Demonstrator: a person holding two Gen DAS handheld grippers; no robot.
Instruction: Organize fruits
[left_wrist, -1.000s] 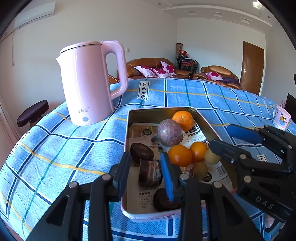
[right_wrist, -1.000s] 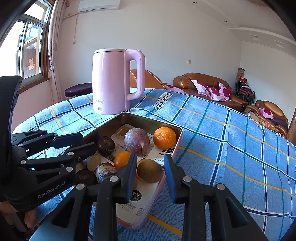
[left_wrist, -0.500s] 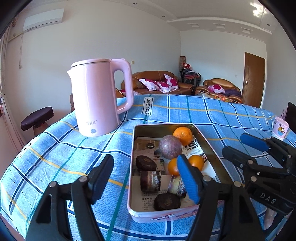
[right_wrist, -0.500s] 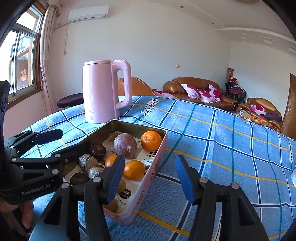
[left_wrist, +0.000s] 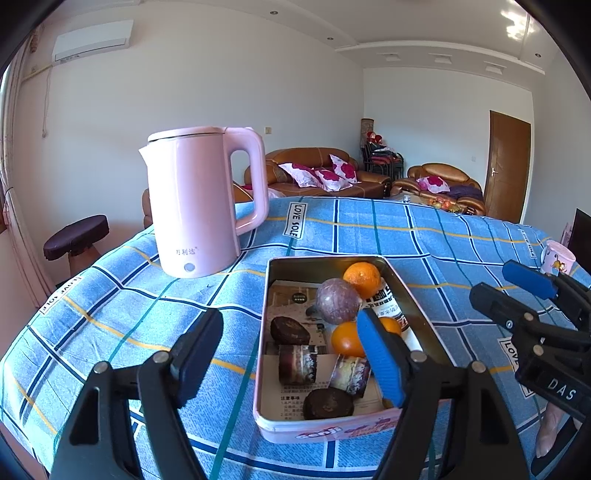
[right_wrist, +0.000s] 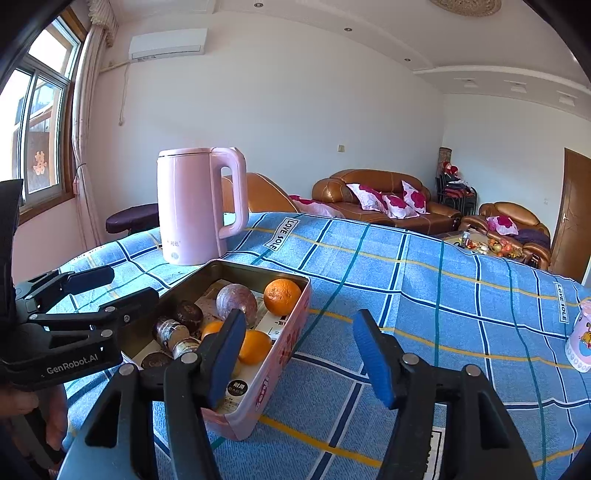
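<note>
A pink tin tray (left_wrist: 400, 291) lies on the blue checked cloth. It holds an orange (left_wrist: 362, 279), a purple round fruit (left_wrist: 338, 306), two small oranges (left_wrist: 345, 339), dark brown lumps (left_wrist: 290, 330) and striped rolls (left_wrist: 297, 363). My left gripper (left_wrist: 291, 354) hovers over the tray's near left corner. Its jaws are opening and nothing is between them. My right gripper (right_wrist: 299, 350) hangs over the tray's near right wall (right_wrist: 258, 402), jaws opening and empty too. From the right wrist I see the orange (right_wrist: 282, 296), the purple fruit (right_wrist: 236, 301) and the left gripper (right_wrist: 99, 291).
A tall pink kettle (left_wrist: 199, 206) stands on the cloth left of and behind the tray. A small patterned mug (right_wrist: 581, 339) sits near the table's right edge. A dark stool (left_wrist: 75, 236) is beyond the left edge, and brown sofas stand at the back.
Both grippers have spread their jaws wide and drawn back and up from the tray. The striped roll and the brownish fruit seen between the jaws earlier are no longer between them.
</note>
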